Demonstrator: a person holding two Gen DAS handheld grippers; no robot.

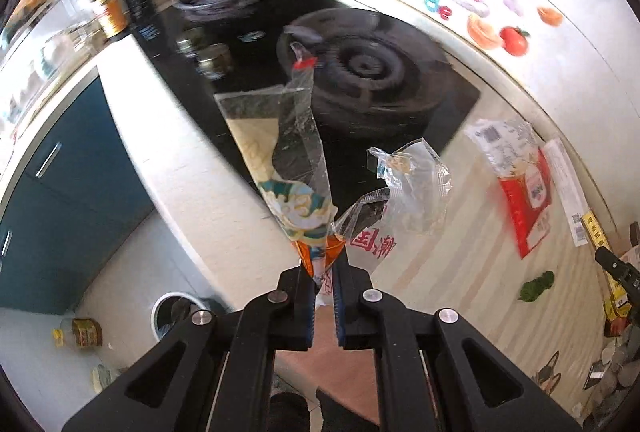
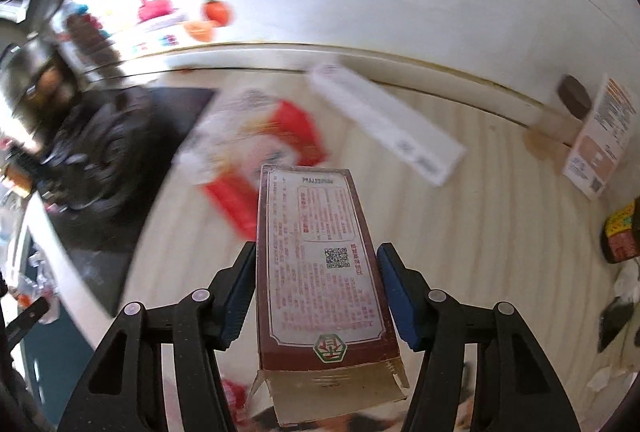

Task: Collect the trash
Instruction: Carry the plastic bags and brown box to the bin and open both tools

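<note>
Left wrist view. Wrapper [image 1: 298,168]: clear film with a printed cartoon, pinched at its orange lower corner in the left claw [image 1: 323,272], whose jaws are closed on it. It hangs in the air above the table [image 1: 460,272] edge, in front of the hob [image 1: 360,72]. Long axis runs straight away from the claw, the red-tipped end pointing toward the hob. Judged very light, limp and slippery; a corner pinch should do, though film can slide out of a loose hold. Second clear wrapper [image 1: 412,184]: crumpled, right of the held one, beside the hob's near corner (whether it touches the held one I cannot tell). Red packet [image 1: 524,200]: flat on the table, further right of the hob. Green scrap [image 1: 538,284]: on the table, nearer than the red packet. Bin [image 1: 172,312]: on the floor, left of the table.

Right wrist view. Box [image 2: 320,264]: brown carton, printed panel up, its near flap open, between the right claw [image 2: 318,292] pads; jaws are gripping its long sides. Long axis runs away from the claw toward the wall, above the table. Judged light, stiff but crushable if squeezed hard; hold across the narrow width, mid-length. White box [image 2: 384,120]: flat on the table beyond the brown one, lying diagonally.
</note>
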